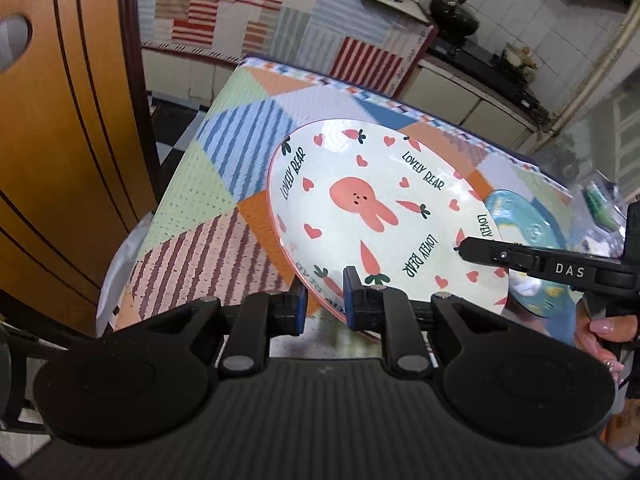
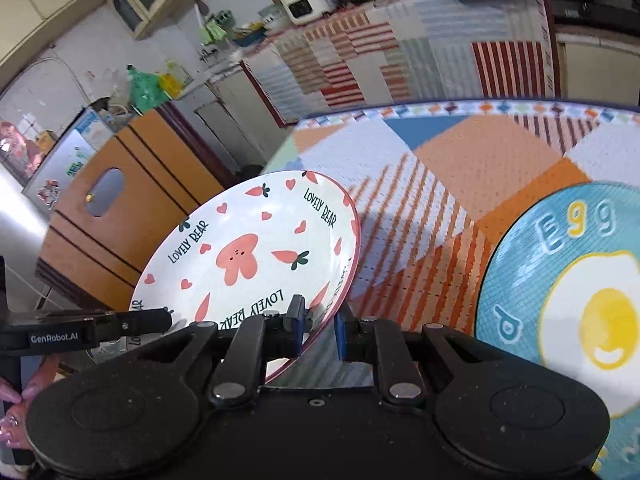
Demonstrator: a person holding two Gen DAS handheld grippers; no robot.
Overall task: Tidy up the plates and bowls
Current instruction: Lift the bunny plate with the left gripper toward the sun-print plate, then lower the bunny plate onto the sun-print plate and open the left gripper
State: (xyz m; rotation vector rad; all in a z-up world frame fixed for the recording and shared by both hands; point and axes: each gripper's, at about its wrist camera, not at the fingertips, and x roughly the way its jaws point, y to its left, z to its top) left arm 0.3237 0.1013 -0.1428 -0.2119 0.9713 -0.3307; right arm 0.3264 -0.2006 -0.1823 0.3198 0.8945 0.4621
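Two grippers sharing one bunny plate

Both tools are working the same dish right now. Low in the left wrist view, the left gripper (image 1: pixel 325 300) is straddling the near rim of the white rabbit plate (image 1: pixel 376 208), one blue pad under the edge and one over it, jaws clenched on that rim. The plate is tilting up off the patchwork tablecloth (image 1: pixel 208 184), filling the middle of the frame. From the right edge the right gripper (image 1: pixel 460 246) is reaching in, its black finger lying against the plate's right rim. In the right wrist view that same gripper (image 2: pixel 320 322) is sitting at lower centre with the rabbit plate (image 2: pixel 248 264) at centre left, its rim running between the blue pads; the jaws are grasping it, though a sliver of gap is showing on the right pad. The left gripper (image 2: pixel 160 320) is poking in from the left edge. Over at the right side, the blue egg plate (image 2: pixel 560 260) is lying flat on the tablecloth (image 2: pixel 440 168), well apart from the lifted dish
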